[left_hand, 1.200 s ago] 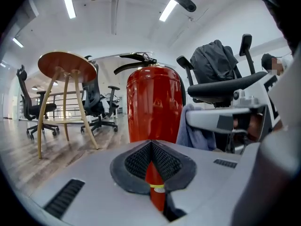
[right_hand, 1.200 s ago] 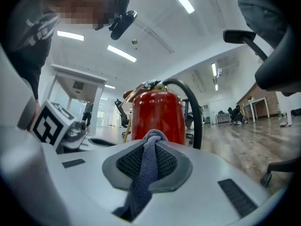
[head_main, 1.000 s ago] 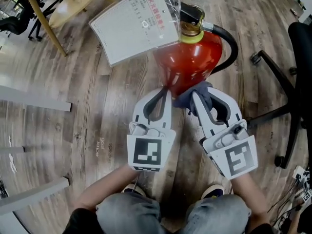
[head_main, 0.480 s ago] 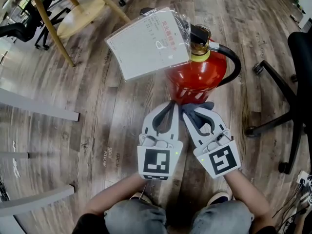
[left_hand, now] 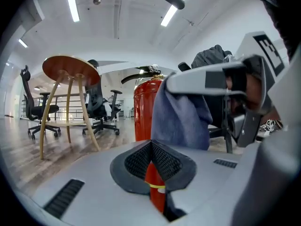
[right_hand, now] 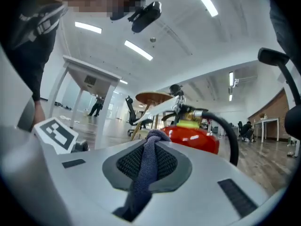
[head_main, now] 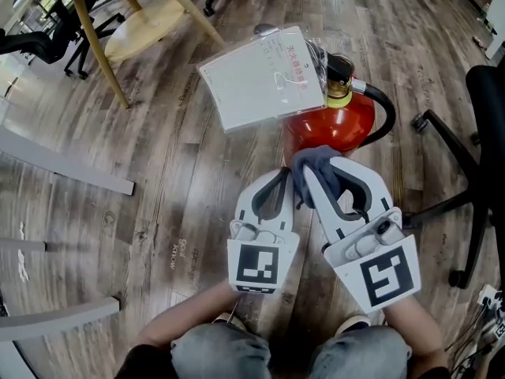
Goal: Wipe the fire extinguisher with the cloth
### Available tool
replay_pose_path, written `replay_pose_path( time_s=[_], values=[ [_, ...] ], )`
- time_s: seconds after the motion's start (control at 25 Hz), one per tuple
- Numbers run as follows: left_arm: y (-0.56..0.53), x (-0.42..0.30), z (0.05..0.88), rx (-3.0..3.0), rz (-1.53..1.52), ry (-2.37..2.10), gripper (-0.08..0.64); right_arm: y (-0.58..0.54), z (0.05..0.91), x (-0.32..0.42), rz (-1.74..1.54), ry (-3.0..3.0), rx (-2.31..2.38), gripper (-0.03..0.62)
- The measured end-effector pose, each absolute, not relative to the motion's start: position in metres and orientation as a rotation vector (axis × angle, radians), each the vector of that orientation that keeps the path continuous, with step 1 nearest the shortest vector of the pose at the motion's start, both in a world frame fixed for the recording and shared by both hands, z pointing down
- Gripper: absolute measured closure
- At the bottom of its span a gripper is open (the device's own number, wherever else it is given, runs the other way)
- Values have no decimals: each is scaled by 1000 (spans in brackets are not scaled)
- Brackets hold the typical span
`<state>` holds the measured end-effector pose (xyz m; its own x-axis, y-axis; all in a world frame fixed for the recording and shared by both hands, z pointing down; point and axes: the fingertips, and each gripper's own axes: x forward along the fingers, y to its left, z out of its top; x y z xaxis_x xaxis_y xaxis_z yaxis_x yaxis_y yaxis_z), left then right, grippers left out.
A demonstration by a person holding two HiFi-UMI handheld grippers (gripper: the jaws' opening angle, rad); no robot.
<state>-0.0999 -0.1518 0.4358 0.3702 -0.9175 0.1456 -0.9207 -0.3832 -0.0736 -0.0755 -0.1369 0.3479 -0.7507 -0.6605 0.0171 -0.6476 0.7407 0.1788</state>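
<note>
right tool (head_main: 306, 172) pinching grey-blue cloth (head_main: 317, 158), cloth bunched at near side of red fire extinguisher (head_main: 341, 129) standing upright on wood floor (head_main: 173, 180). left tool (head_main: 282, 174) pressed together, empty, just beside right one.

The handle of the fire extinguisher (head_main: 339, 123) is partly covered by a card (head_main: 264, 77), and the print on the card is too small to be read. The extinguisher's lower body is hidden by the cloth (head_main: 317, 166). A black chair (head_main: 488, 101) is cut off by the right edge.
</note>
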Motion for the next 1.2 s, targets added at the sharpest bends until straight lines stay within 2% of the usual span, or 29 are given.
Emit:
replay_pose_path(
  time_s=[0.24,0.48,0.56,0.76,1.0,1.2],
  values=[
    [-144,-94,430,2634,215,-1664,549,-140,400,-81,-128,-2776,1044,560],
    [-144,-95,437,2635,297,-1687,549,-137,329,-81,-300,-2844,1102,561],
    [-147,-97,439,2619,321,-1706,549,-138,331,-84,-339,-2857,1077,561],
    [-150,-110,446,2507,256,-1719,549,-139,430,-84,-68,-2719,956,561],
    [-150,-115,448,2481,252,-1718,549,-137,545,-82,-99,-2519,800,561],
    [-150,-121,454,2467,271,-1722,549,-137,560,-74,-130,-2509,780,561]
  ],
)
